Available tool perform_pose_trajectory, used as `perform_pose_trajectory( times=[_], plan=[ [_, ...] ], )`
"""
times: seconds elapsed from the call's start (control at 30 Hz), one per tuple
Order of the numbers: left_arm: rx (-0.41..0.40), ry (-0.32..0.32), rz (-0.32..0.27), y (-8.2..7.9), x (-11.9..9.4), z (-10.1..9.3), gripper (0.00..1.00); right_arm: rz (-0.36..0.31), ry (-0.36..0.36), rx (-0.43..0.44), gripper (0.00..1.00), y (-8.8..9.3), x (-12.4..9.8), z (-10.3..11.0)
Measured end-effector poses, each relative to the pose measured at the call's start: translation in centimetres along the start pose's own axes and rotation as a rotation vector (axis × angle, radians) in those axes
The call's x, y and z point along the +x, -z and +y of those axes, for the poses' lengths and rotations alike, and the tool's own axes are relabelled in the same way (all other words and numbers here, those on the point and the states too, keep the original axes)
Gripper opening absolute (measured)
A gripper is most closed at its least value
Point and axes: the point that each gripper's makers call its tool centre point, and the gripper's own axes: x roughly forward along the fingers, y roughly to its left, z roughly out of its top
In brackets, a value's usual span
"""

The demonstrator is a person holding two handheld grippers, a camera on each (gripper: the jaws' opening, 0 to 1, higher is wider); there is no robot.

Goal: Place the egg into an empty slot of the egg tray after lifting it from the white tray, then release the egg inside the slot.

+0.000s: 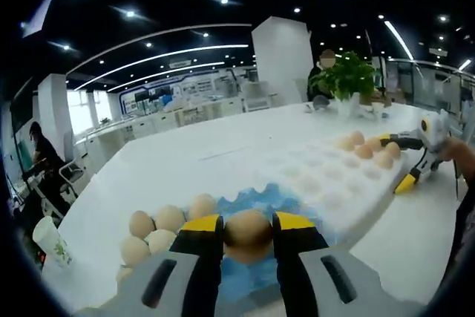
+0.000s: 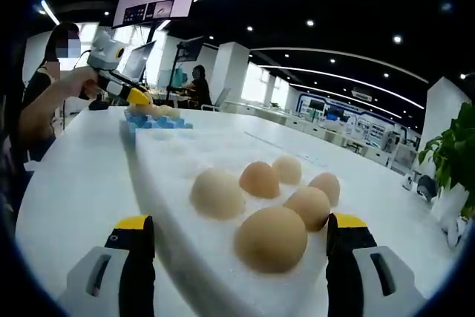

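Note:
My left gripper (image 1: 247, 229) is shut on a tan egg (image 1: 247, 237), just above a blue tray (image 1: 260, 200) at the near end of the table. Several more eggs (image 1: 159, 229) lie in that tray to the left of the jaws. A white foam egg tray (image 1: 326, 183) stretches away to the right, and several eggs (image 1: 367, 150) fill its far slots. My right gripper (image 2: 241, 231) stands wide open, its jaws straddling that end of the egg tray (image 2: 171, 154) and its eggs (image 2: 217, 192). In the right gripper view the left gripper (image 2: 136, 96) sits over the blue tray (image 2: 141, 120).
The white table (image 1: 185, 157) runs far back. A potted plant (image 1: 345, 76) stands at its far end, and a paper cup (image 1: 50, 239) sits low on the left. A person's hand (image 2: 70, 83) holds the left gripper. People sit in the background.

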Motion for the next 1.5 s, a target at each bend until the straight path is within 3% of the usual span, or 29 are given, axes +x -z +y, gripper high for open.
perform_pose_trajectory(
  times=[0.33, 0.6, 0.93, 1.2, 1.33, 1.5],
  plan=[
    [-0.008, -0.057, 0.055, 2.1, -0.3, 1.8, 0.26, -0.002, 0.0, 0.0, 1.0, 0.0, 0.1, 0.0],
    [-0.011, -0.062, 0.107, 4.1, 0.0, 1.8, 0.26, -0.001, 0.0, 0.0, 1.0, 0.1, 0.1, 0.0],
    [0.012, -0.054, 0.118, 4.1, 0.3, 1.7, 0.27, -0.001, 0.0, 0.0, 1.0, 0.1, 0.1, -0.1],
    [0.034, -0.042, 0.126, 4.0, 0.4, 0.8, 0.38, -0.001, -0.003, -0.001, 1.0, 0.1, 0.0, 0.0],
    [0.023, -0.031, 0.106, 3.3, 0.0, 0.4, 0.38, -0.001, -0.006, -0.001, 1.0, 0.1, 0.0, 0.0],
    [0.022, 0.005, 0.052, 1.1, -0.2, -1.2, 0.39, 0.003, -0.008, -0.001, 1.0, 0.1, 0.0, 0.0]
  ],
)
